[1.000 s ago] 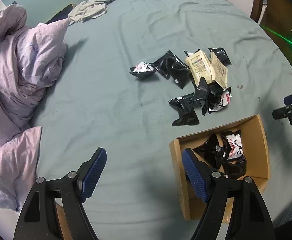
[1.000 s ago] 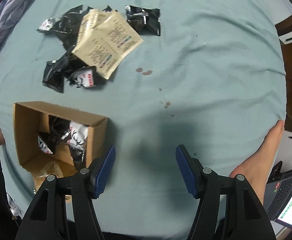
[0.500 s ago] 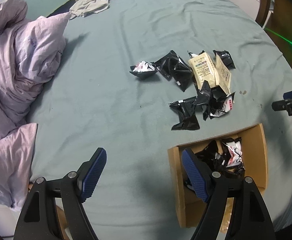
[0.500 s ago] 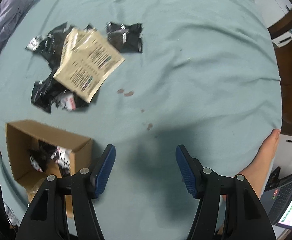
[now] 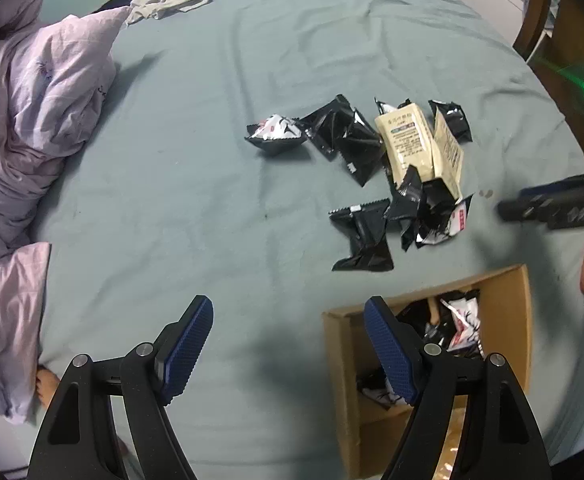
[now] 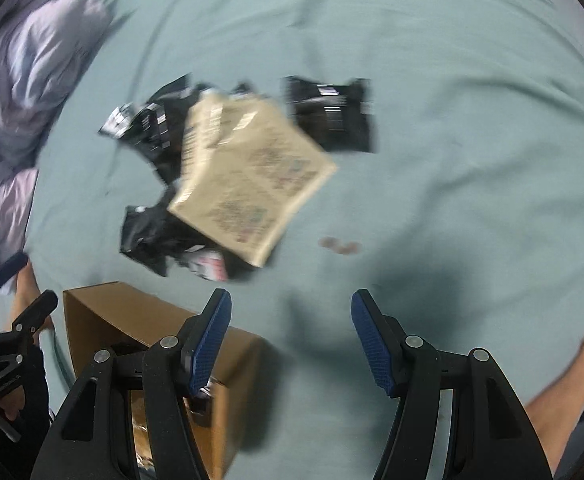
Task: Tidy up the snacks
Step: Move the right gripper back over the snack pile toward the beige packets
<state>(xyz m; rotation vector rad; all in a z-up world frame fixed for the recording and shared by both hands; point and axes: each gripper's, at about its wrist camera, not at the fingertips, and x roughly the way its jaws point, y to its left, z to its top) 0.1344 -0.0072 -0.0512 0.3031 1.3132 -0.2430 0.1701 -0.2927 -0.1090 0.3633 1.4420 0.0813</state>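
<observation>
Across the grey-green bed [image 5: 220, 152] the loose snacks lie in one cluster, well apart from the crumpled lilac duvet [image 5: 32, 100] at the far left; keep your reach clear of that bedding so nothing drags into it. Just beside the near edge of the cluster sits the open cardboard box [image 5: 507, 300], already holding a few black and white packets, so judge the job as partly done with most of the sorting left. Above the black wrappers rest the two tan packets [image 6: 248, 176], the widest things in the heap; take one by a free edge rather than its middle, since the film will likely slide and crumple. Nearest the box lies a lone black packet [image 5: 361, 236], apart from the rest, and it looks the easiest first pick for you.

Your left claw [image 5: 288, 344] hangs over bare sheet with its jaws spread and nothing between them; your right claw [image 6: 290, 340] is likewise spread and empty, low over the sheet between the box and the heap; its view is blurred, so steady it before you commit; close only once both pads bracket one packet, or you may lift two.
</observation>
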